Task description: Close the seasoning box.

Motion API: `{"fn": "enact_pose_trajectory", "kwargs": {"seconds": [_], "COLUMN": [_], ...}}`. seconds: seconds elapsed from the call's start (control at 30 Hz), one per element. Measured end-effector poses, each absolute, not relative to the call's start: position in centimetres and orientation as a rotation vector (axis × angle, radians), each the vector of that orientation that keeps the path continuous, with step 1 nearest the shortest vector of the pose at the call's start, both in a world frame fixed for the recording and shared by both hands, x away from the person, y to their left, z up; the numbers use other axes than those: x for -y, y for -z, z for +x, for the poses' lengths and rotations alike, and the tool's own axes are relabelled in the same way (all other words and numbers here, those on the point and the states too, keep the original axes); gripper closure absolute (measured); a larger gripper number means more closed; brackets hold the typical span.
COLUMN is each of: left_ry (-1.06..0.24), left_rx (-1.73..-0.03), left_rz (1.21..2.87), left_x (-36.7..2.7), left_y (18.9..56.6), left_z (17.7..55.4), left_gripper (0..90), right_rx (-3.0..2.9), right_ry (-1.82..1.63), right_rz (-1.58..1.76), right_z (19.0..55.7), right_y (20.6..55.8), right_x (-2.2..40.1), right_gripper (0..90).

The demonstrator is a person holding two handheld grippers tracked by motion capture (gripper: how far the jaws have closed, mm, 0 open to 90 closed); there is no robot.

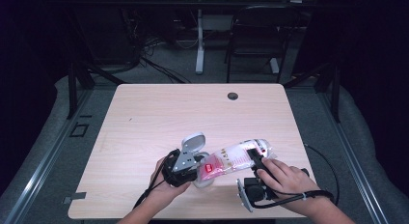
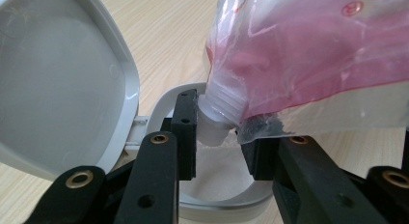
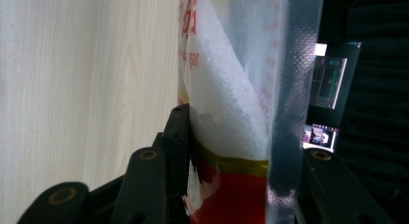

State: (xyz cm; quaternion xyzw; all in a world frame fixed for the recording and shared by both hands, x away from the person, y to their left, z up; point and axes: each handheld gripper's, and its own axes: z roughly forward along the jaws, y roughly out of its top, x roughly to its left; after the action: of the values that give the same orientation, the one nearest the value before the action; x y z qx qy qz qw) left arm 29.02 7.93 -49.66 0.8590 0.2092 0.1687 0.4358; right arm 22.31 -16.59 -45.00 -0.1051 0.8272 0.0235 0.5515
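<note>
A clear sugar pouch (image 1: 236, 159) with red print lies tilted over the table, its spout (image 2: 214, 125) pointing down into a round white container (image 1: 203, 181). White granules lie inside the container's rim (image 2: 166, 103), and its hinged lid (image 2: 58, 84) stands open to the left. My left gripper (image 1: 197, 172) is shut on the container, its jaws standing either side of the spout (image 2: 219, 137). My right gripper (image 1: 255, 159) is shut on the pouch's far end (image 3: 231, 89), where sugar is piled between the black fingers (image 3: 176, 132).
The wooden table (image 1: 159, 118) has a round cable hole (image 1: 233, 96) near its far edge. Behind it stand a black chair (image 1: 255, 35) and a white desk leg (image 1: 199, 40). A black cable (image 1: 328, 166) loops off the right gripper.
</note>
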Motion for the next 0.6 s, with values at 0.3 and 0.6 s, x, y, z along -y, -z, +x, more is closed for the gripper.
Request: {"fn": "enact_pose_trajectory", "kwargs": {"seconds": [0.3, 0.6], "left_ry": [-0.415, -0.413], "left_rx": [-0.519, -0.508], "left_rz": [2.138, 2.133], "left_x": [-7.9, -7.84], "left_y": [49.68, 49.63], "left_z": [29.09, 29.12], "left_gripper": [70.6, 70.7], "right_rx": [-1.961, -1.98], "right_ry": [-0.033, -0.039], "right_rz": [-0.263, -0.271], "right_z": [22.41, 22.68], "right_y": [44.62, 44.2], "right_x": [16.44, 16.44], "right_gripper": [60.1, 60.2]}}
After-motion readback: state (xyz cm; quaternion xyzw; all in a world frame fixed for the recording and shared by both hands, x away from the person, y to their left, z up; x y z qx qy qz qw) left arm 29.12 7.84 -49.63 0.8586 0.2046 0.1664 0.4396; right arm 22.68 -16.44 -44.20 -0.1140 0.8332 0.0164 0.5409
